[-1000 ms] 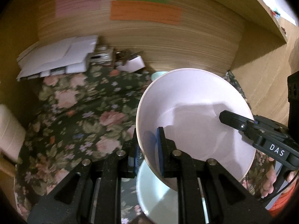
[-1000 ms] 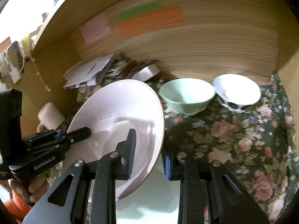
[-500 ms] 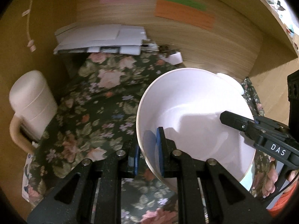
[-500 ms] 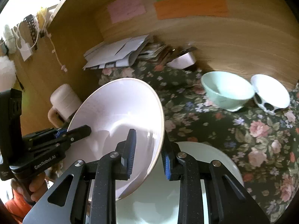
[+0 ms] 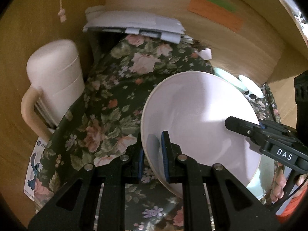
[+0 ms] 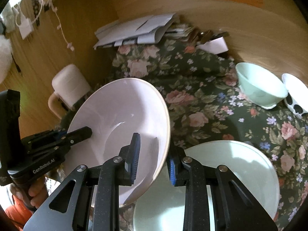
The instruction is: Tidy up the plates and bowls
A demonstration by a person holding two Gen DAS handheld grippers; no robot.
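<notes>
A pale pink bowl hangs tilted above the floral cloth, held by both grippers at opposite sides of its rim. My left gripper is shut on its near-left rim, one pad inside and one outside. In the right wrist view my right gripper is shut on the pink bowl at its right rim. A pale green plate lies on the cloth just right of and below the bowl. A mint bowl and a white bowl with black spots stand at the far right.
A cream jug with a handle stands at the left against the wooden side wall. A stack of papers lies along the back wall. A cartoon card pokes out from under the cloth at the near left.
Both grippers have carried the pink bowl leftwards and slightly down. The cream jug has come into view, and the green plate now lies to the bowl's right instead of under it.
</notes>
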